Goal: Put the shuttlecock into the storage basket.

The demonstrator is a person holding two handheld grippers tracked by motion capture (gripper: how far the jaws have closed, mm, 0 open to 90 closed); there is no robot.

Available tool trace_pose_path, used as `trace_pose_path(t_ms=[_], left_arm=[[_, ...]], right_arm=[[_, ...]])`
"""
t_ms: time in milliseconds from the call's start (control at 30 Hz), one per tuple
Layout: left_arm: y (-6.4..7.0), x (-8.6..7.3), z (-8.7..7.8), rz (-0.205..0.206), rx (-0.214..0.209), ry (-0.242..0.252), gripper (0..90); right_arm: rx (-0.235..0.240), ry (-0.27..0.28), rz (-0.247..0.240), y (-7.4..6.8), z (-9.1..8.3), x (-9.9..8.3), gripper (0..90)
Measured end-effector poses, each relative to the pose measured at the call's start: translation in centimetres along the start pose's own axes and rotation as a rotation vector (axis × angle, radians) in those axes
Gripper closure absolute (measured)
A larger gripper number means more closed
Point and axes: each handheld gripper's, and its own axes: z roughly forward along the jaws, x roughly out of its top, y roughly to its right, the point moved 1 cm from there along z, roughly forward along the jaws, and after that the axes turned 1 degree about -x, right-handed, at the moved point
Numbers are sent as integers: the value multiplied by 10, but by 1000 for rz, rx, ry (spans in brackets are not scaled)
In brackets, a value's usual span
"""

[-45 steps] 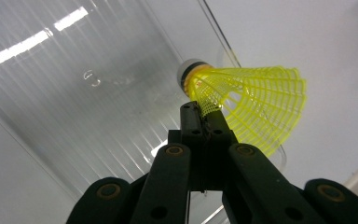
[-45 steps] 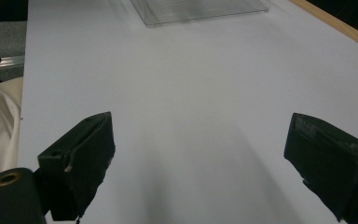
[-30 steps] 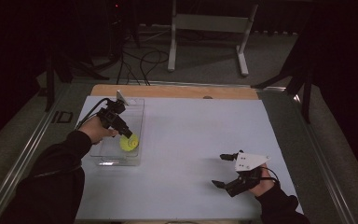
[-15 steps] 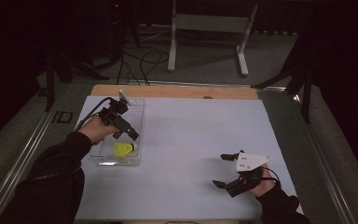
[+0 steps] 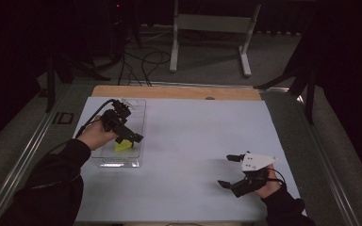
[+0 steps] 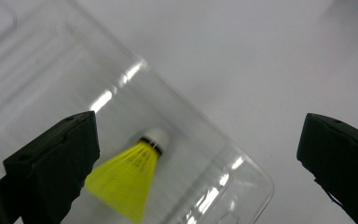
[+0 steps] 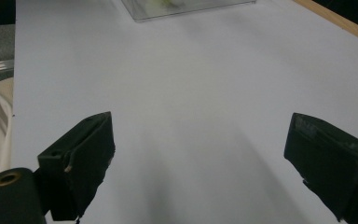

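Note:
A yellow shuttlecock (image 5: 121,146) with a white cork lies on its side in a clear plastic tray (image 5: 137,114) on the left of the white table. My left gripper (image 5: 131,139) hovers just above it, open. In the left gripper view the shuttlecock (image 6: 126,182) lies low between the wide-apart jaws, close to the left one, with the left gripper (image 6: 198,135) open over the tray (image 6: 51,70). My right gripper (image 5: 224,170) rests open near the table's front right corner. In its own view the right gripper (image 7: 200,123) holds nothing over bare white table.
A wooden strip (image 5: 179,92) runs along the table's far edge. Beyond it on the floor stand a metal frame (image 5: 209,23) and some cables (image 5: 146,59). Metal rails (image 5: 33,150) border the table on the left. The tray's edge (image 7: 186,8) shows far off in the right gripper view.
My left gripper has come down and toward the person over the tray. The shuttlecock has shifted slightly left in the tray. The right gripper has hardly moved.

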Motion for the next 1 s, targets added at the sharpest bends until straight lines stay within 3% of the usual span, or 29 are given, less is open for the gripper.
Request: trace_pose_path(t_ms=[167,300,500,567,967,1000], left_arm=[[14,0,-6,94,-29,112,0],[25,3,-6,144,-38,144,0],[37,4,-2,177,-58,178,0],[44,6,0,203,-63,201,0],[72,18,6,254,-106,358,0],[74,18,6,255,-123,371,0]], right_arm=[[-14,-5,14,2,-1,-2,85],[-17,-6,20,3,-1,-3,85],[-18,-4,24,4,-2,-3,85],[-16,-7,26,4,-2,-4,85],[-22,-4,37,5,-2,-5,85],[-20,-4,35,5,-2,-5,85]])
